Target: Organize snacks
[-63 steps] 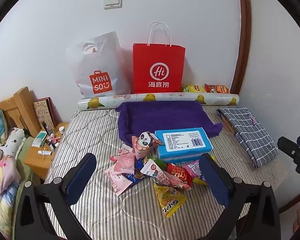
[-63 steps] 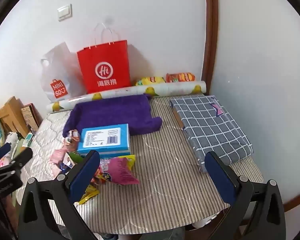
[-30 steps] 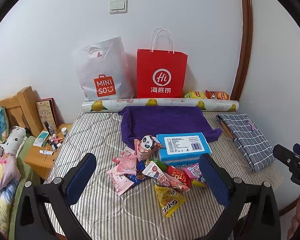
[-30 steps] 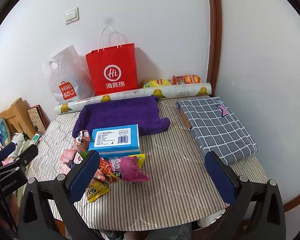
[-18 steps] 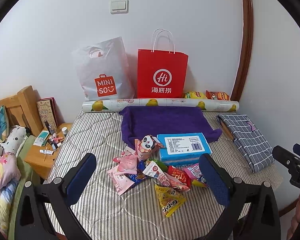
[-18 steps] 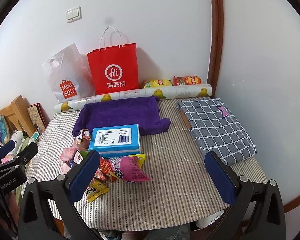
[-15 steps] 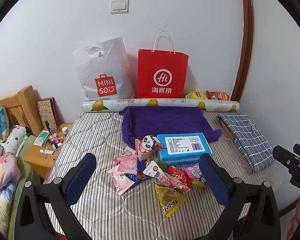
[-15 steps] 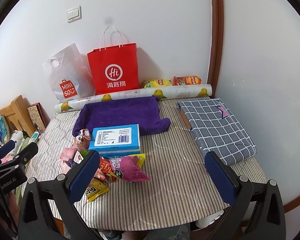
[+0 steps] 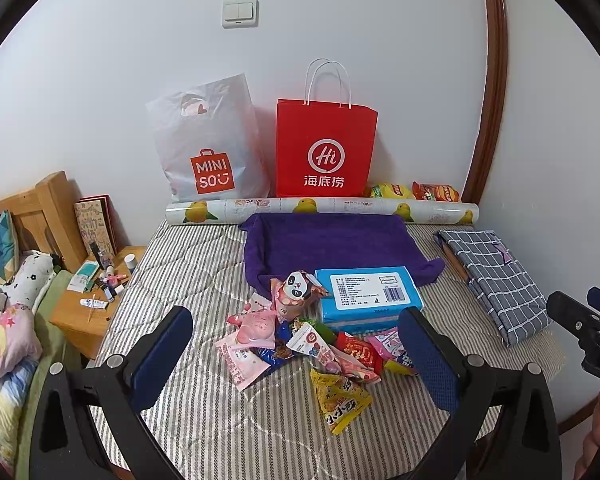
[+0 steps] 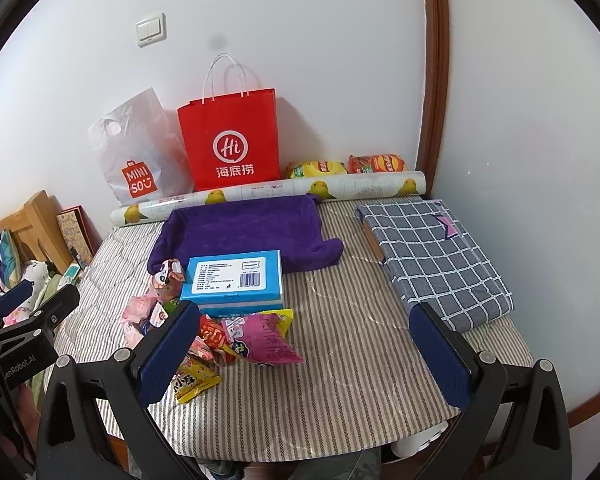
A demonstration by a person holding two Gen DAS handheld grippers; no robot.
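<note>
While both of my grippers are hovering short of the striped quilted mattress, I am holding their jaws wide apart with nothing between the blue pads. The left gripper is looking straight over the heap of small foil and plastic snack packets, which is lying at twelve o'clock from its fingertips, just in front of them. The right gripper is seeing the same heap off at about ten o'clock, partly hidden behind its left pad, so I am judging the left hand the nearer and better lined up.

The heap is sitting near the mattress's front middle, touching the front edge of the flat blue rectangular box with a white label, which is itself resting partly on the purple fleece cloth. The nearest packet to my left fingers is the yellow triangular crisp-style bag, lying apart from the pile at its front, its long axis running roughly from eleven to five o'clock across my jaws' line. I am reckoning it the easiest first pick: a slight turn of the wrist would be setting the pads across its narrow width.

A red paper carrier bag with white handles is standing upright against the wall at twelve o'clock, well apart, a likely place for the snacks.
</note>
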